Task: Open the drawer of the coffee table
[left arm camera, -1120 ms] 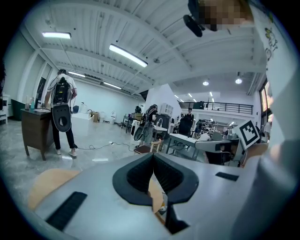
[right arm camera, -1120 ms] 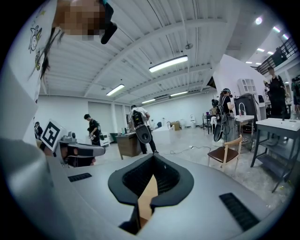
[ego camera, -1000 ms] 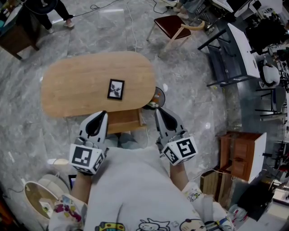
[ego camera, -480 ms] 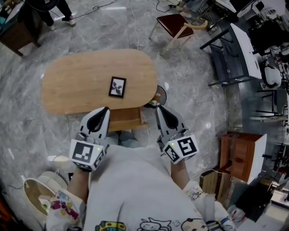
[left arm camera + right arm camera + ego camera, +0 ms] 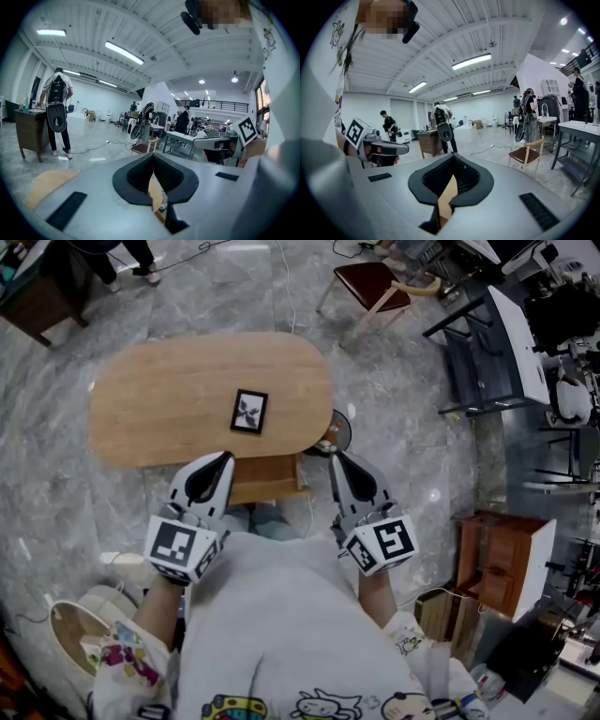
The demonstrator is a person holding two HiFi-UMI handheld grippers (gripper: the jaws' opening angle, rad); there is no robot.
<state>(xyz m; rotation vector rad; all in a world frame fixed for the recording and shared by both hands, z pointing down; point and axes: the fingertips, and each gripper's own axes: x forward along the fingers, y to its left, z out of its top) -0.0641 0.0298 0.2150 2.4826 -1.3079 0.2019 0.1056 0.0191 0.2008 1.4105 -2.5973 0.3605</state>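
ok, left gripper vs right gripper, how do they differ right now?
Left gripper overlaps the near edge of the coffee table, left of the drawer; right gripper sits just off the table's rounded end, right of the drawer. In the head view the left gripper leans rightward and the right gripper leftward, so their tips converge. Shared: both have jaws shut, nothing held.
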